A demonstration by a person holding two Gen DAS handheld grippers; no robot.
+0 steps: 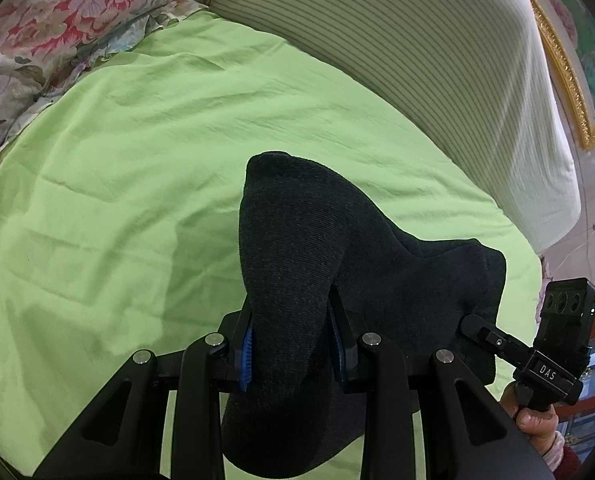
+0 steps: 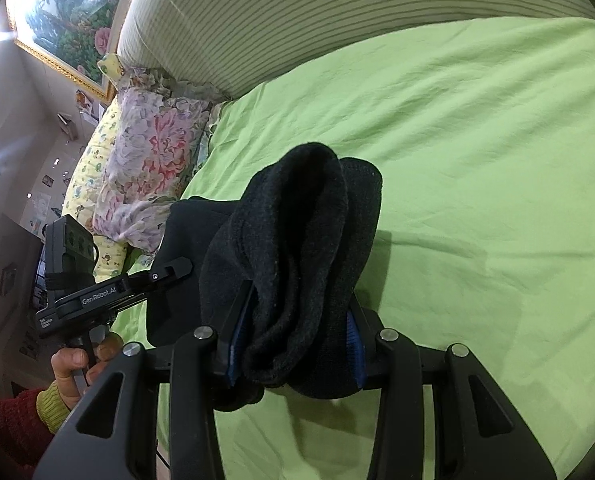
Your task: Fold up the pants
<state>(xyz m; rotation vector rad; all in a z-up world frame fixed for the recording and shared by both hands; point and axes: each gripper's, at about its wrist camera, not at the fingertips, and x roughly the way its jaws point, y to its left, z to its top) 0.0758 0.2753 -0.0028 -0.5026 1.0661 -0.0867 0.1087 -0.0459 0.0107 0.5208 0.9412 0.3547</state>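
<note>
The black pants (image 1: 297,248) are held up above the green bed sheet (image 1: 137,160). My left gripper (image 1: 293,320) is shut on a bunched fold of the pants, which bulges up between its fingers and hangs below. My right gripper (image 2: 301,312) is shut on another thick fold of the pants (image 2: 297,232), whose fleecy inside shows. The right gripper also shows in the left wrist view (image 1: 473,326), pinching the cloth's right edge. The left gripper shows in the right wrist view (image 2: 177,268) at the cloth's left edge. The cloth hides all fingertips.
A striped headboard cushion (image 1: 437,60) runs along the bed's far side. Floral pillows (image 1: 49,32) lie at the bed's corner and show in the right wrist view (image 2: 149,168). A gold-framed painting (image 2: 61,12) hangs on the wall behind.
</note>
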